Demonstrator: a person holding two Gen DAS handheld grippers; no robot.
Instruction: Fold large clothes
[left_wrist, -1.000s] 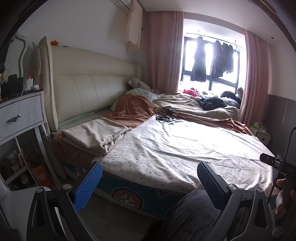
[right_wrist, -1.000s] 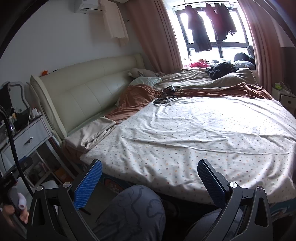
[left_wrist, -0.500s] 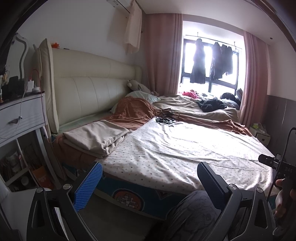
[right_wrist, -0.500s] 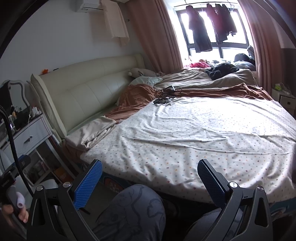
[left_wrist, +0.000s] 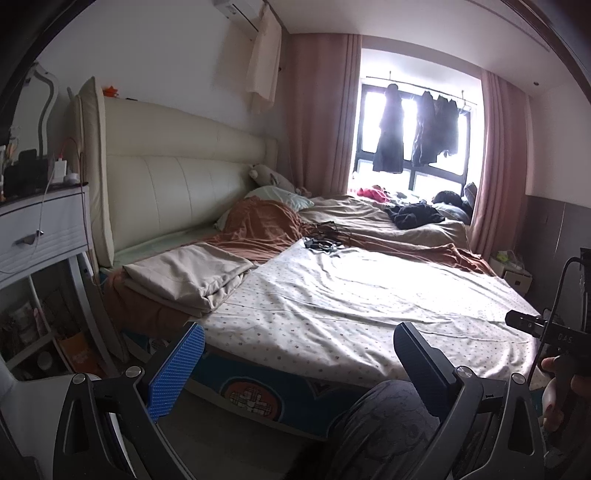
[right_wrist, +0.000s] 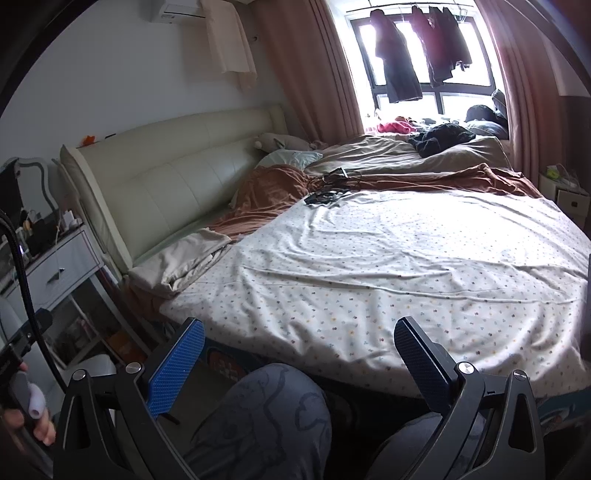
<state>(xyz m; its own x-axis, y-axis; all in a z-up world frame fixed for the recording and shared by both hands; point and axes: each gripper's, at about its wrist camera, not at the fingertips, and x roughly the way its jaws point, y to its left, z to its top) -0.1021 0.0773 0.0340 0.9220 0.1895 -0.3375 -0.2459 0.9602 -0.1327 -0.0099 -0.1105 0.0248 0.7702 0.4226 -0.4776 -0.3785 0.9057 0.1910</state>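
Note:
A large white sheet with small coloured dots (left_wrist: 354, 302) (right_wrist: 399, 266) lies spread over the near part of the bed. A folded beige cloth (left_wrist: 184, 275) (right_wrist: 177, 264) rests at its left, by the headboard. A rumpled brown blanket (left_wrist: 266, 227) (right_wrist: 273, 192) lies beyond. My left gripper (left_wrist: 299, 365) hangs open in front of the bed's near edge, holding nothing. My right gripper (right_wrist: 299, 365) is open too, short of the bed, above a person's knees in grey patterned trousers (right_wrist: 266, 417).
A white nightstand (left_wrist: 40, 236) with clutter stands left of the bed. Black cables (left_wrist: 323, 242) lie mid-bed. Dark clothes (left_wrist: 415, 216) are heaped near the window and more hang on a rail (left_wrist: 417, 133). A small cabinet (right_wrist: 569, 197) sits at the far right.
Both views have shifted slightly, the left one backing off and tilting up a little. Both grippers stay open and empty; nothing on the bed has moved.

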